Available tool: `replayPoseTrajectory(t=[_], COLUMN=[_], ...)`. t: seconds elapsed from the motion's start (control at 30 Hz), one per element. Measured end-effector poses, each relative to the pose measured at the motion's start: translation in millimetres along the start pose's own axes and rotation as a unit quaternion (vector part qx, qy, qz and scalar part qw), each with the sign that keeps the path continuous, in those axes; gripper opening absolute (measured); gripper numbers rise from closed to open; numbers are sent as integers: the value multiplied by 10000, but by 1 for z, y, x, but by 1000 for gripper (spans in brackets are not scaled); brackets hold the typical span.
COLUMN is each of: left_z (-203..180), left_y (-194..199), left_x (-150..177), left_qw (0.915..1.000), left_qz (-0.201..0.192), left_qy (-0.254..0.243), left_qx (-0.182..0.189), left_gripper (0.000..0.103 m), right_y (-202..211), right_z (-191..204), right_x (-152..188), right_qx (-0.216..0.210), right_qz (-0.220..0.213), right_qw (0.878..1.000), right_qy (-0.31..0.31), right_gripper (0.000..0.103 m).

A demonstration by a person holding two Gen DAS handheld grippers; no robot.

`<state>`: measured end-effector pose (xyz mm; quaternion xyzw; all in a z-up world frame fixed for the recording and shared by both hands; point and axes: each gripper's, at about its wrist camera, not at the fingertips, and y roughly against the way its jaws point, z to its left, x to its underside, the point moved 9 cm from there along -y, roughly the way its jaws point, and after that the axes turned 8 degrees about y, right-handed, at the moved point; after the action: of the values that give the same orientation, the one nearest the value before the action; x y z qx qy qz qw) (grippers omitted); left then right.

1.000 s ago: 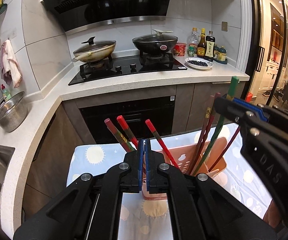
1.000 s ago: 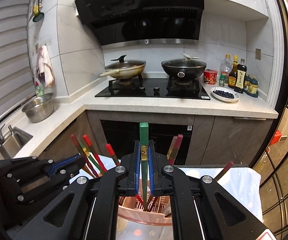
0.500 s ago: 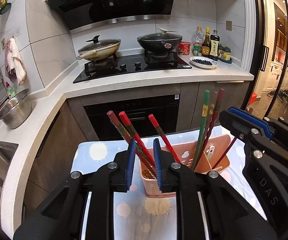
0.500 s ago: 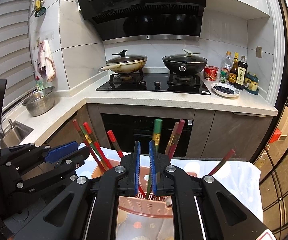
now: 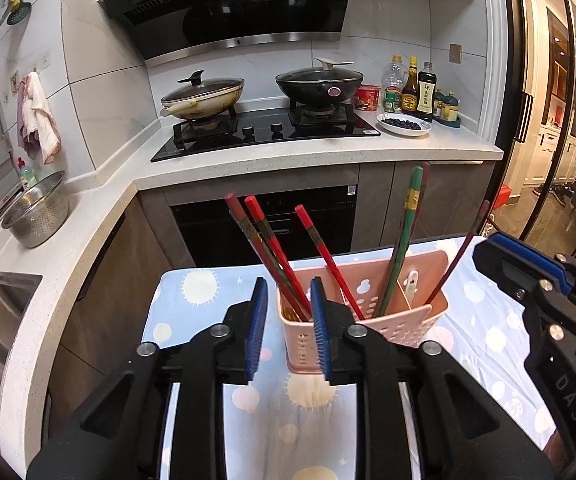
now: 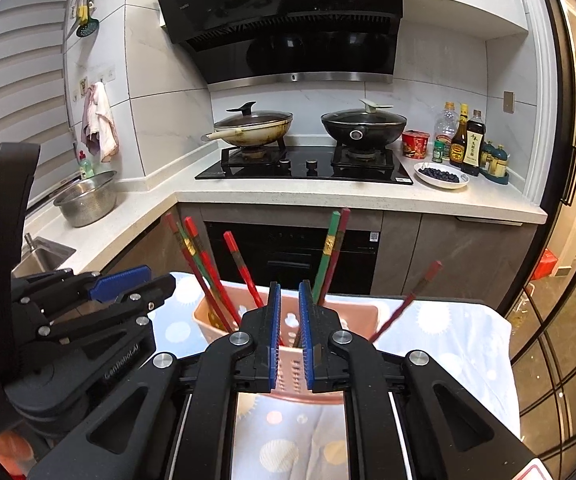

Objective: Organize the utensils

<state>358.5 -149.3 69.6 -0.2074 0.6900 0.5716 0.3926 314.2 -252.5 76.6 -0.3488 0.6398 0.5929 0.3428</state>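
Both tools are free right now: the left hand-held gripper (image 5: 288, 328) has its blue pads wide apart with nothing in them, and the right hand-held gripper (image 6: 289, 328) has its pads a little apart and holds nothing too. Right in front of them stands the pink plastic basket with holes (image 5: 400, 280), on a light blue cloth with suns and dots (image 5: 191, 292) that covers the surface. Red chopsticks (image 5: 271, 248) lean to the left side of the basket, one more red chopstick (image 5: 328, 260) leans near the middle, a green chopstick with a gold band (image 5: 404, 236) stands tall with a dark red one beside it, and a thin dark red chopstick (image 5: 460, 256) tips out to the right. I think most of the sorting is done, and the sticks now sit in the basket. No loose sticks show on the cloth. To do this step well, lift both tools straight up and back, slowly, so the pads do not bump the leaning sticks. The basket looks light, so a knock could tip it. The thin stick on the right leans far out and may need a gentle push upright.
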Motion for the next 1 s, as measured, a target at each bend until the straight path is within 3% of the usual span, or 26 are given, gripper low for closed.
replayPoseTrajectory(t=[0.2,0.4,0.6,0.77,1.0], left_z=[-1,-4,-5,-5,-6], left_y=[16,27,37,43,45], left_x=[21,38,52,60,74], left_qw=[10000,9999,9998,9996,9994], left_qz=[-28,32,9,-59,2], left_qy=[75,156,216,253,314], left_qx=[-6,15,-42,-103,-147], left_gripper=[27,30,47,63,74], right_y=[23,39,50,50,48], right_z=[-1,2,2,6,9], right_x=[27,49,62,76,90], right_qx=[74,177,269,206,157], right_qz=[128,283,347,544,690], right_qw=[9999,9994,9990,9982,9973], right_qy=[-88,-67,-95,-128,-209], right_gripper=[15,24,37,37,43])
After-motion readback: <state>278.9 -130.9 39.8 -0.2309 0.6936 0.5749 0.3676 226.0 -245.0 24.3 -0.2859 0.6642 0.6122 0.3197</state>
